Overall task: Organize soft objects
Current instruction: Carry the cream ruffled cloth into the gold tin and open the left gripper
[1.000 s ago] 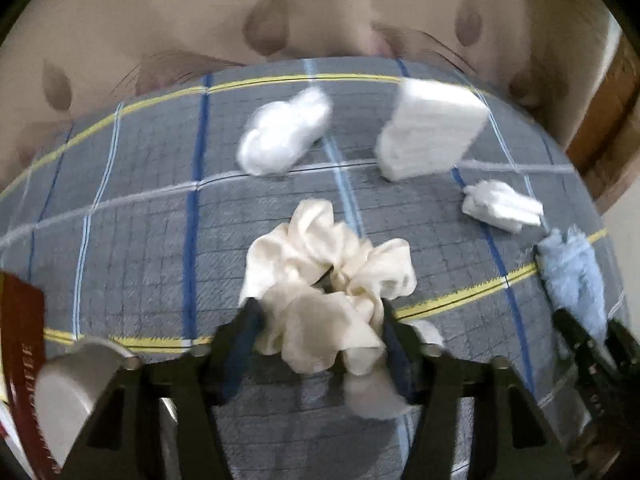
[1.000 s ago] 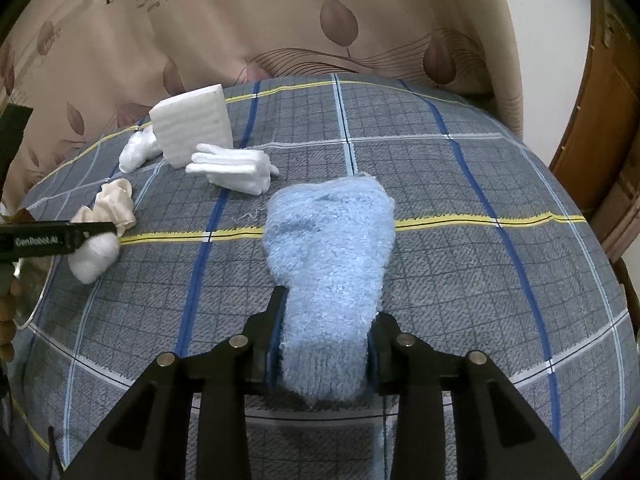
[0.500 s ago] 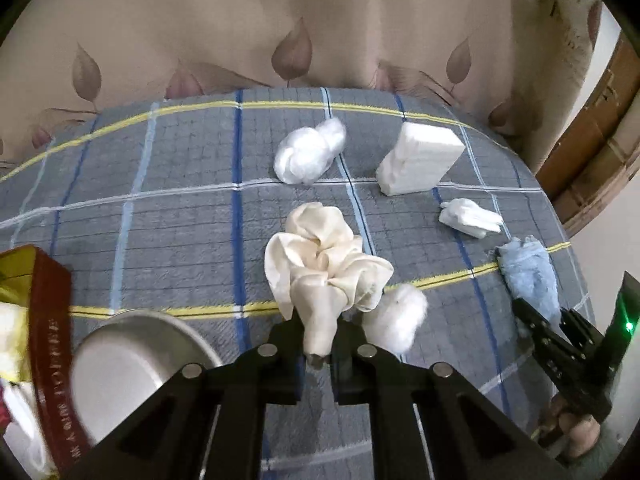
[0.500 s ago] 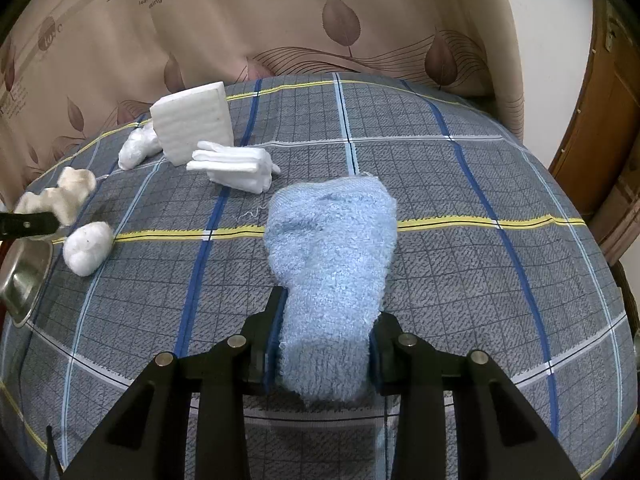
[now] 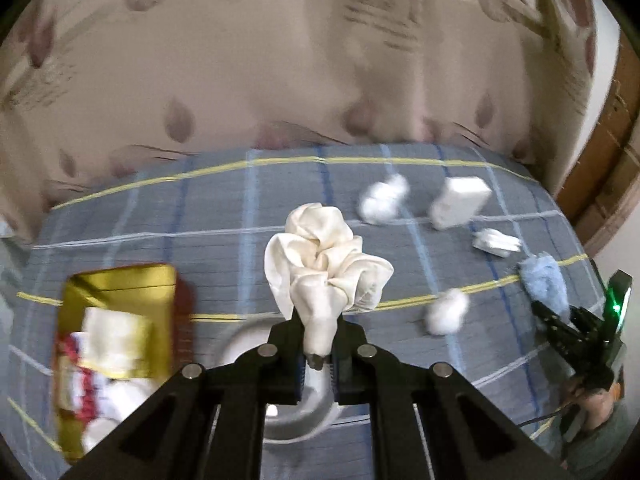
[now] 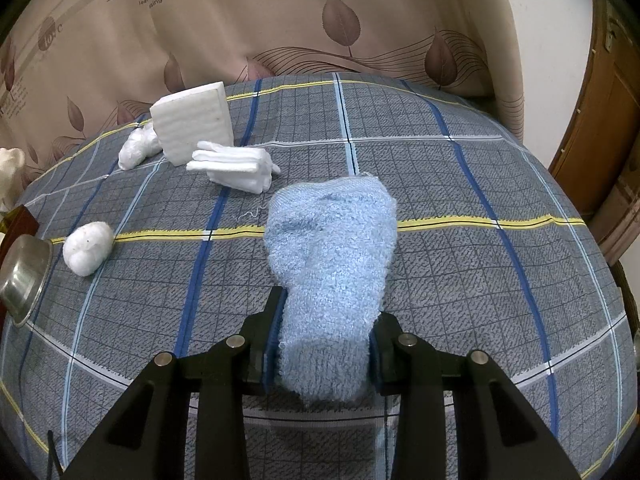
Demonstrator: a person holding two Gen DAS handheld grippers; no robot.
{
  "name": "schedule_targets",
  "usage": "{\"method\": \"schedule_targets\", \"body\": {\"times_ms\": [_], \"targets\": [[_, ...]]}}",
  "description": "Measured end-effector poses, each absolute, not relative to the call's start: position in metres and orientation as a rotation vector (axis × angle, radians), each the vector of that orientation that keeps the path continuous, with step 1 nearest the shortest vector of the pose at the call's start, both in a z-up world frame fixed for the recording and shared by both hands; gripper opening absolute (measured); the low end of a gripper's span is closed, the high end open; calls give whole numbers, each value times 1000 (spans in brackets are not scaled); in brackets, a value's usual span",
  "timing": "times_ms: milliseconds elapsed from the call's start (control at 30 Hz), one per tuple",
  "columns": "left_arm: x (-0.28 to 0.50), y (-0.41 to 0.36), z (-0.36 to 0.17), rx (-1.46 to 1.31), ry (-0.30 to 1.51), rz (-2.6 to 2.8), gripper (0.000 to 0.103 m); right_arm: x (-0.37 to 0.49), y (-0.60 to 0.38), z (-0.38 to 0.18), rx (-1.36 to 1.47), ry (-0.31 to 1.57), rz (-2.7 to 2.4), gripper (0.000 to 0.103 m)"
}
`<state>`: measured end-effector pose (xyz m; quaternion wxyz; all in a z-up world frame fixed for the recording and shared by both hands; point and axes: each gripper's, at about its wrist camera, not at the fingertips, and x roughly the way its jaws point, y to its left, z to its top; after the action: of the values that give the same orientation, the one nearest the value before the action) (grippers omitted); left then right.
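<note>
Cream satin scrunchie (image 5: 326, 260) is now pinched tight in my left gripper (image 5: 319, 358) and lifted off the plaid surface (image 5: 224, 216), heading binward, while my right gripper (image 6: 322, 354) stays clamped on the fluffy blue sock (image 6: 332, 264).

Home, likely a bedroom — plaid bedsheet (image 6: 440, 208) as work surface, leaf-print curtain (image 6: 320, 20) behind, wooden door frame (image 6: 612, 120) at right.

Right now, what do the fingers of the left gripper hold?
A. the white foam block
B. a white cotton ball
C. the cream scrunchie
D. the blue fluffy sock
C: in the left wrist view the left gripper has its fingers closed on the bottom fold of the cream scrunchie, lifted above the metal bowl.
</note>
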<state>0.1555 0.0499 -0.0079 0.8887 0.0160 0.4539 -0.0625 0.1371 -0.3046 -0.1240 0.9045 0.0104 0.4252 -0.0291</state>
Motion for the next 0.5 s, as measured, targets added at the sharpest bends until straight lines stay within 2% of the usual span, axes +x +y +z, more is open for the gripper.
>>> {"method": "schedule_targets", "body": {"times_ms": [233, 500], "targets": [[152, 124, -6, 41, 956, 15, 9, 137, -304, -124, 20, 879, -61, 34], [159, 187, -31, 21, 1018, 118, 9, 138, -303, -124, 12, 880, -64, 34]]}}
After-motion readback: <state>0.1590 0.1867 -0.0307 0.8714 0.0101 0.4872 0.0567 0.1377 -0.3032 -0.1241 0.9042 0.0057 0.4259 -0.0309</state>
